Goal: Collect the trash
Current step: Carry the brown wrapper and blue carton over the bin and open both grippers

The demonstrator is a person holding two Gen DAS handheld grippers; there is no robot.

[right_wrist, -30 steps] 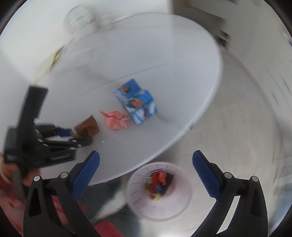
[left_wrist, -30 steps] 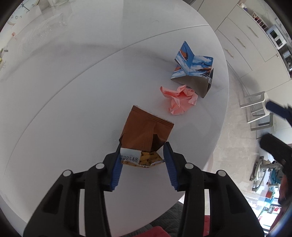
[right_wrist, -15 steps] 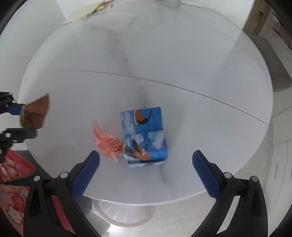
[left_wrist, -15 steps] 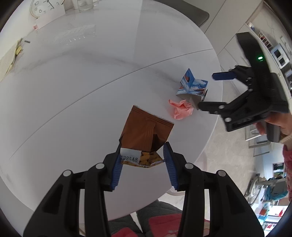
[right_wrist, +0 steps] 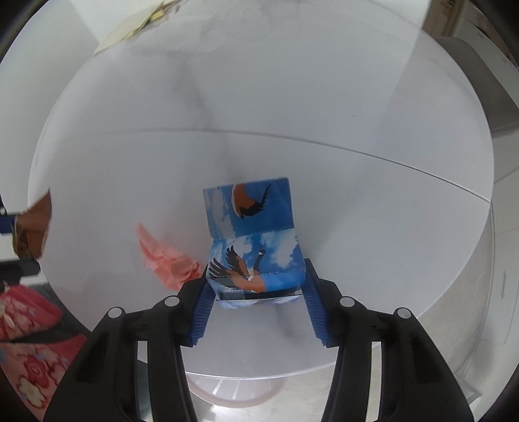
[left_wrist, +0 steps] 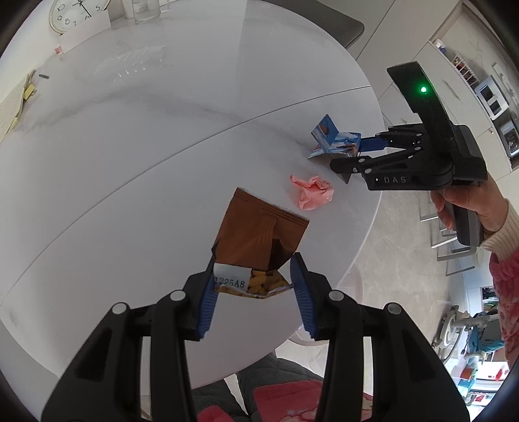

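Note:
My left gripper (left_wrist: pixel 253 285) is shut on a torn brown snack bag (left_wrist: pixel 259 237) and holds it above the white round table (left_wrist: pixel 129 162). My right gripper (right_wrist: pixel 256 289) has its blue pads on both sides of a blue carton with bird pictures (right_wrist: pixel 253 240), which sits on the table; it looks shut on it. The carton (left_wrist: pixel 334 139) and the right gripper (left_wrist: pixel 366 155) also show in the left wrist view. A crumpled pink paper (left_wrist: pixel 311 191) lies on the table between bag and carton, and in the right wrist view (right_wrist: pixel 165 259) just left of the carton.
A white bin (right_wrist: pixel 233 389) stands on the floor under the table's near edge. A clock (left_wrist: pixel 78 13) and papers (left_wrist: pixel 19 107) sit at the table's far side. A chair (left_wrist: pixel 324 19) stands beyond the table, cabinets (left_wrist: pixel 454 65) at right.
My right gripper swung from over the bin to the table, came down on the blue carton and closed around it. My left gripper kept holding the brown bag, lifted higher.

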